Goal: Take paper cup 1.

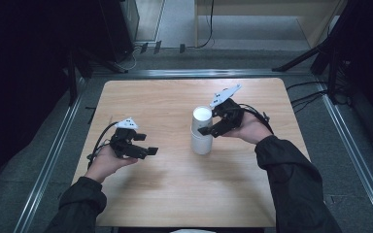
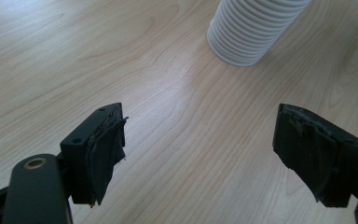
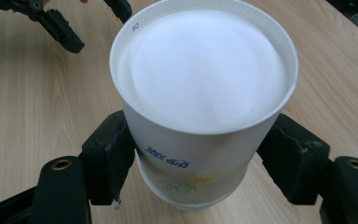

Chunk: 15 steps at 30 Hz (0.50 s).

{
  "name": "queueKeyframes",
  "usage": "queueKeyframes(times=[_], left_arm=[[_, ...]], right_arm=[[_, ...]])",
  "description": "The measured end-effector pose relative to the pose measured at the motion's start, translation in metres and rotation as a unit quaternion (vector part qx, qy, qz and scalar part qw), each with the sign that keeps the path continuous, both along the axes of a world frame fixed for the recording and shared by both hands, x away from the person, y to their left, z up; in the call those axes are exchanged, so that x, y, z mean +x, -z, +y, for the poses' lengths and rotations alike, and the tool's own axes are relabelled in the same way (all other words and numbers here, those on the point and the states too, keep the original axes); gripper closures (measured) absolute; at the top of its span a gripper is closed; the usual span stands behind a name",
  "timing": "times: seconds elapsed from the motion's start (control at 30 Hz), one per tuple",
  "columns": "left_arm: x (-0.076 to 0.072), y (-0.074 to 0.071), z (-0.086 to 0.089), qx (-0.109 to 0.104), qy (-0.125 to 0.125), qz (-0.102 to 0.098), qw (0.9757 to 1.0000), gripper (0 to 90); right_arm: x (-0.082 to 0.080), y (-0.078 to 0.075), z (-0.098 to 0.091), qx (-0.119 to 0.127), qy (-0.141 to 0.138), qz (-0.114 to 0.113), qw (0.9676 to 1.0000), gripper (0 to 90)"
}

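Two jaws of the right gripper [image 3: 193, 163] clamp the top cup [image 3: 200, 98] of an upside-down stack [image 1: 202, 138]; squeezing harder could crush it, or a lift could drag the cups below along. The left gripper [image 2: 200, 154] stands apart, empty.

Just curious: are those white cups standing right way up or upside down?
Upside down. The top cup shows its flat closed base upward, and the stack's stacked rims rest on the table.

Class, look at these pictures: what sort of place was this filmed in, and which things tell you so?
Probably a lab or recording studio set up for test work, not a home. A bare wooden table stands inside metal floor rails, cables trail across grey carpet, and dark stands surround it.
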State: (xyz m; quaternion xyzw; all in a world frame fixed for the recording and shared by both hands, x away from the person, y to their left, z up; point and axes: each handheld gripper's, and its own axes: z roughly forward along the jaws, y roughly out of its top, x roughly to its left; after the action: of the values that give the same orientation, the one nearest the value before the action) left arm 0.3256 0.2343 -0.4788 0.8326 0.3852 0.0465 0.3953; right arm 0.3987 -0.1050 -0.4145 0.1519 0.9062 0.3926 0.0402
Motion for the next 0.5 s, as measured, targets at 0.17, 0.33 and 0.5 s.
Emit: queueKeyframes(times=[0.17, 0.33, 0.5], left_arm=[[-0.001, -0.002, 0.0, -0.007, -0.002, -0.004, 1.0, 16.9], [0.0, -0.002, 0.001, -0.009, -0.002, -0.004, 1.0, 16.8], [-0.001, -0.003, 0.0, -0.014, -0.001, -0.004, 0.9999, 16.8]], right_arm=[[-0.001, -0.01, 0.001, -0.001, -0.001, 0.002, 1.0, 30.4], [-0.003, -0.028, 0.0, -0.003, -0.005, 0.005, 1.0, 30.8], [-0.005, -0.041, 0.0, -0.009, -0.008, 0.001, 0.9999, 31.5]])
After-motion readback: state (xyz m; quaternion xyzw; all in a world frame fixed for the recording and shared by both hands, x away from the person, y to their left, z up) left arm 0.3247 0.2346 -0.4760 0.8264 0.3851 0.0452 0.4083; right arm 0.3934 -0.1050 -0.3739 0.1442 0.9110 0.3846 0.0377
